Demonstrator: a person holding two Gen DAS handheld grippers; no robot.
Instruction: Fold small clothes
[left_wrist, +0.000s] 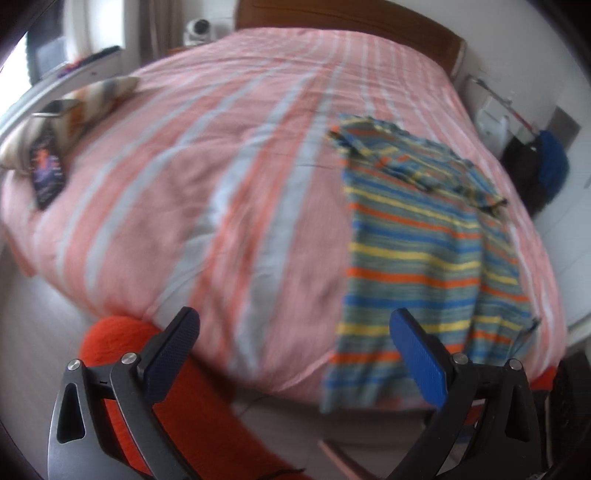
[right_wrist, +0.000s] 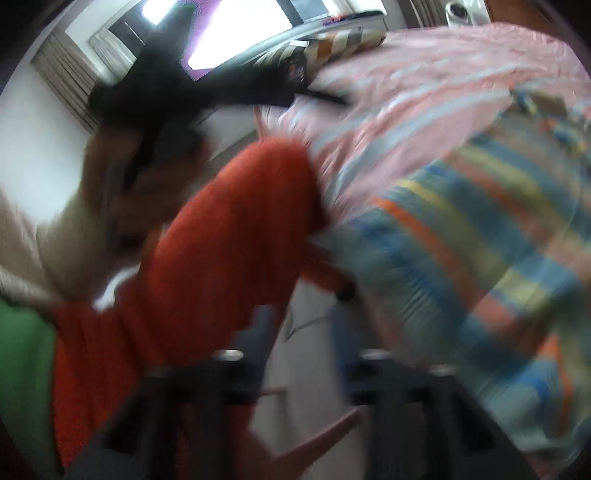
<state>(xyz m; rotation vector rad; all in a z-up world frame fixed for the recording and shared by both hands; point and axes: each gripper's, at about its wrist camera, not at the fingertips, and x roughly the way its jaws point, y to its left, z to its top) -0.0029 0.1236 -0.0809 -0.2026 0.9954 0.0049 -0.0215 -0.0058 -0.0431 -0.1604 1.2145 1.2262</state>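
While you hang back off the near edge of the bed (left_wrist: 229, 206), your left gripper (left_wrist: 295, 354) sits with its fingers spread wide and nothing between them, hovering short of the pink-and-grey striped cover. Far left on that cover there's a striped pillow (left_wrist: 74, 110) with a dark booklet (left_wrist: 46, 166) lying beside it, both well apart from the job. Sweep right and there it is: the striped shirt (left_wrist: 424, 258), laid out on the right side of the bed, its hem draping over the near edge just beside your left gripper's blue right-hand pad. Its long axis runs from you toward the headboard, collar at the far end, hem toward you, and one sleeve looks already folded across the chest. Expect it to be light, soft and floppy; it'll sag wherever it isn't held, so I'd take it at the hem corners or along a side seam, pinching both layers. An orange garment (left_wrist: 177, 406) shows low under the left gripper, off the bed. Over in the right wrist view everything smears with motion: the orange garment fills the middle, the shirt lies to the right, and your right gripper (right_wrist: 295, 332) is too blurred; I can't tell whether its fingers are apart or together.
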